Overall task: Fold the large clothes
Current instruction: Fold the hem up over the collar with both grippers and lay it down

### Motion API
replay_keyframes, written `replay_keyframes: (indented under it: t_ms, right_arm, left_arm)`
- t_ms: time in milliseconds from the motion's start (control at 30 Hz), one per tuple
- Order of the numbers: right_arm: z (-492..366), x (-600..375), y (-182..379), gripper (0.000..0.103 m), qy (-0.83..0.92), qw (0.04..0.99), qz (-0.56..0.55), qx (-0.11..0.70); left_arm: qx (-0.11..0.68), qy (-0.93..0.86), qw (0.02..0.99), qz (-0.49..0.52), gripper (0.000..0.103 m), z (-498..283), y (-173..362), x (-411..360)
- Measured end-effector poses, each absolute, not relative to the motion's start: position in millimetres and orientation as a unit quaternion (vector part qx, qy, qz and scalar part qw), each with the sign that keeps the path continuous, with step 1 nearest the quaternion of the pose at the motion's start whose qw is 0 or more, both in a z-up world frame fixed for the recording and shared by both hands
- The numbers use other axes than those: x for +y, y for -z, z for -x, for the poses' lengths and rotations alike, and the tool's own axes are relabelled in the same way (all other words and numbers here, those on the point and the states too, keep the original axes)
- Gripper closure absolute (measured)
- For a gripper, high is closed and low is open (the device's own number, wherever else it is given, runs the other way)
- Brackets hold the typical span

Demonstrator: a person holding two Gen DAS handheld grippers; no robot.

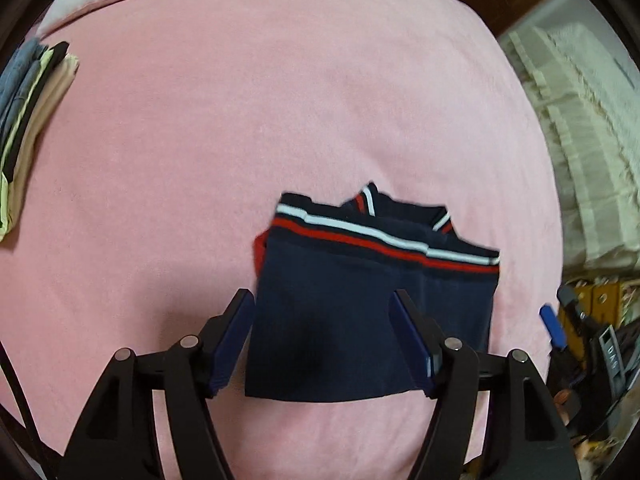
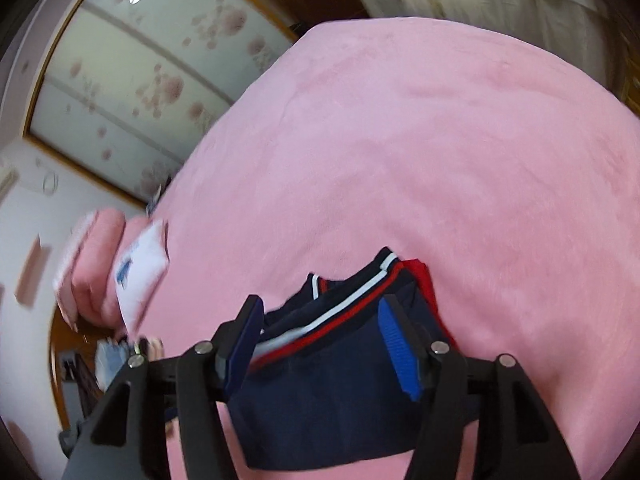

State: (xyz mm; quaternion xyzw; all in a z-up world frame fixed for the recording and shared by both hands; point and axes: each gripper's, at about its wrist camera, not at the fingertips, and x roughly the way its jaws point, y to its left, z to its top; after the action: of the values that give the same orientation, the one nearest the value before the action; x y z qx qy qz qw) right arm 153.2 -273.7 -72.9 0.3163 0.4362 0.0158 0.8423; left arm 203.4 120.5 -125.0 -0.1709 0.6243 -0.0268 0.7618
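Pink fleece bedding is spread over the whole bed, with pale curtains seen past its far edge. Roughly in the middle, a navy garment with red and white stripes has been folded into a compact rectangle and laid flat. The left gripper is held above it with fingers spread apart — nothing is pinched between the pads. The right gripper is positioned over the same garment, its fingers also parted and clamped on nothing. A stack of folded clothes is parked at the bed's left edge — well apart from the navy piece. Pink pillows can be made out in the blurry right wrist view.
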Motion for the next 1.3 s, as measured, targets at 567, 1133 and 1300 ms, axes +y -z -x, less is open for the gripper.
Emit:
replay_keyframes:
  t_ms: [567,1133,1300]
  right_arm:
    - [-200.5,-157.1,187.8,0.103,-0.261,0.777,-0.098,0.565]
    - [-192.3,-273.6,179.9,0.103,-0.101,0.850,-0.078,0.510]
    - [-180.1,-252.6,150.6,0.103,-0.073,0.862,-0.078,0.496]
  left_arm:
    - [0.656,0.047,0.728,0.193,0.089,-212.5,223.5,59.2]
    - [0.645,0.018,0.743,0.177,0.102,-224.1,239.0,78.7]
    - [0.637,-0.010,0.767,0.078,0.102,-209.9,212.7,47.5]
